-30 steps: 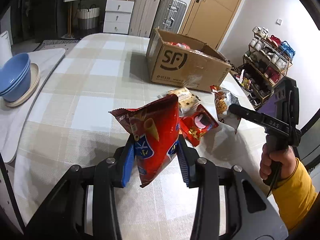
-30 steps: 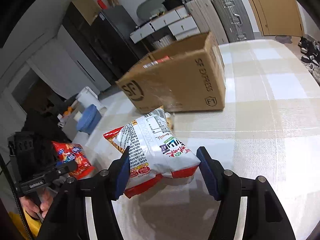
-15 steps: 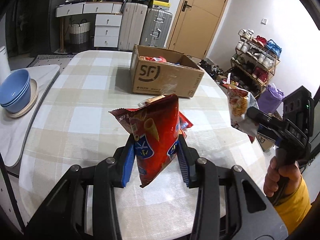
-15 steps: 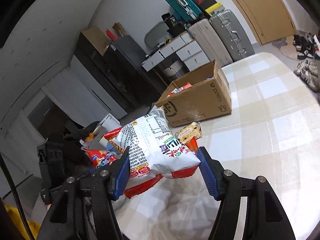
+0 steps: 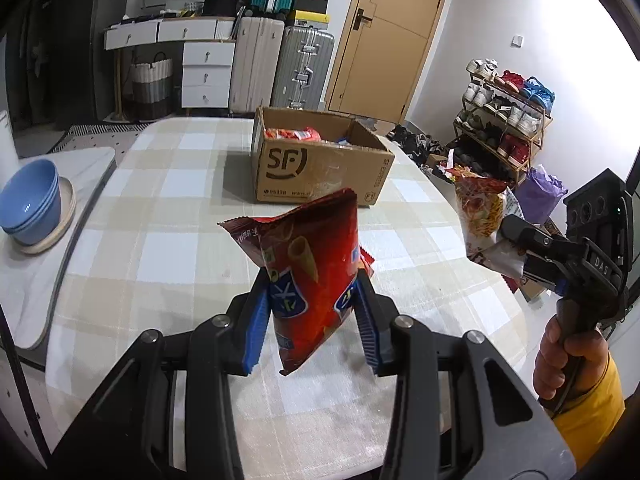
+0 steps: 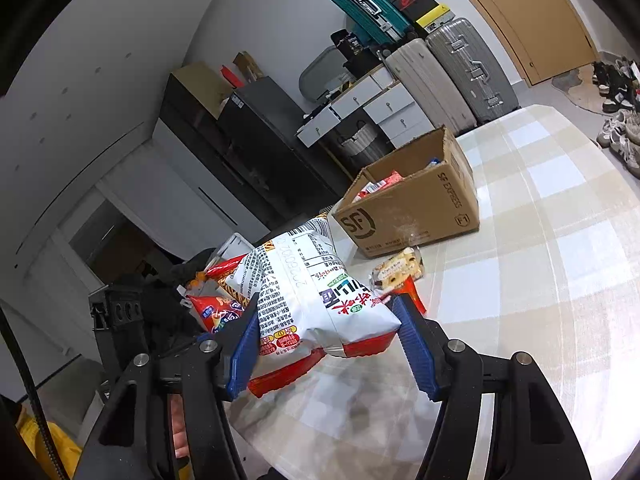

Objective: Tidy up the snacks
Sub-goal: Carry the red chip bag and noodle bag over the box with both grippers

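Cardboard box (image 5: 320,168), two gripped bags

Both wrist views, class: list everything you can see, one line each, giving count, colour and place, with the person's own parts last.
Cardboard box: one, brown, open, far middle of the table, packets inside.
Table: one, beige and white check.
Red snack bag: one, held above the table in the left gripper.
White snack bag: one, white with red trim, held in the right gripper.
Biscuit packet: one, pale, on the table in front of the box.
Bowls: stacked, blue, on a pale plate on the side counter, left.
Suitcases: several, cream, grey, teal, by the far wall.
Drawers: one unit, white.
Door: one, tan.
Shoe rack: one, right wall.
Left gripper: black, blue pads.
Right gripper: same.
Right hand: yellow sleeve.
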`<move>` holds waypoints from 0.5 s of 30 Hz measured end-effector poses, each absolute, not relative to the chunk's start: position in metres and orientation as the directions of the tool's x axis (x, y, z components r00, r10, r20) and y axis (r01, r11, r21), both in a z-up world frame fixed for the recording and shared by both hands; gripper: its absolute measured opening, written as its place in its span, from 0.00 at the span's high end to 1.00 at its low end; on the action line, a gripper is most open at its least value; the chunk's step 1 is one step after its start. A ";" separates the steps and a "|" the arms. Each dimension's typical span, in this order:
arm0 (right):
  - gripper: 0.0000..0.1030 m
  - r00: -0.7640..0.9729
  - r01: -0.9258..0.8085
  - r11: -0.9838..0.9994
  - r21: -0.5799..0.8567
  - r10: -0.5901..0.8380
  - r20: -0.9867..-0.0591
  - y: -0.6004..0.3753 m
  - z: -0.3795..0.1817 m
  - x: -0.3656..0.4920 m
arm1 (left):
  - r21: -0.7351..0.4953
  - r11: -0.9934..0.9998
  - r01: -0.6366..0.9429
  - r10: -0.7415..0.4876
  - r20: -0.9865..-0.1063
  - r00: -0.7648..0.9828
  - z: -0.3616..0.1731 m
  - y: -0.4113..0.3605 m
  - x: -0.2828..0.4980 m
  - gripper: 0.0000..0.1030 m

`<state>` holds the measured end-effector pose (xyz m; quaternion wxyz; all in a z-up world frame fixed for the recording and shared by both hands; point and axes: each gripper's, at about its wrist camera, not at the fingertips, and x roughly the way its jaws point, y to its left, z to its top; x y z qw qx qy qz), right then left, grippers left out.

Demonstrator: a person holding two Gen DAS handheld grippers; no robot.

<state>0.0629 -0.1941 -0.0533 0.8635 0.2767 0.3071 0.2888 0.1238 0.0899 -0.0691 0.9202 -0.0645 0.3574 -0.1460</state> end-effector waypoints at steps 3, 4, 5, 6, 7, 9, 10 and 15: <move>0.37 0.643 -0.345 0.680 0.647 0.674 -0.364 -0.192 -0.048 0.073 | -0.219 0.948 0.232 -0.318 -0.631 0.707 -0.061 0.090 0.127 0.65; 0.37 0.640 -0.352 0.677 0.646 0.678 -0.362 -0.190 -0.046 0.077 | -0.218 0.947 0.234 -0.320 -0.629 0.709 -0.059 0.089 0.128 0.65; 0.37 0.635 -0.359 0.676 0.644 0.682 -0.362 -0.189 -0.043 0.082 | -0.226 0.945 0.238 -0.328 -0.626 0.708 -0.057 0.090 0.131 0.65; 0.37 0.637 -0.364 0.679 0.638 0.681 -0.362 -0.187 -0.040 0.086 | -0.240 0.940 0.243 -0.341 -0.619 0.707 -0.054 0.092 0.136 0.65; 0.37 0.637 -0.374 0.684 0.626 0.680 -0.363 -0.185 -0.035 0.093 | -0.237 0.940 0.246 -0.341 -0.617 0.709 -0.051 0.092 0.140 0.65; 0.37 0.639 -0.386 0.690 0.613 0.679 -0.362 -0.183 -0.026 0.103 | -0.222 0.942 0.250 -0.334 -0.605 0.723 -0.042 0.093 0.149 0.65; 0.37 0.638 -0.396 0.692 0.604 0.680 -0.361 -0.182 -0.021 0.110 | -0.216 0.942 0.257 -0.335 -0.600 0.727 -0.036 0.092 0.157 0.65; 0.37 0.642 -0.427 0.709 0.561 0.675 -0.363 -0.177 0.001 0.148 | -0.191 0.945 0.264 -0.326 -0.565 0.758 -0.009 0.089 0.196 0.65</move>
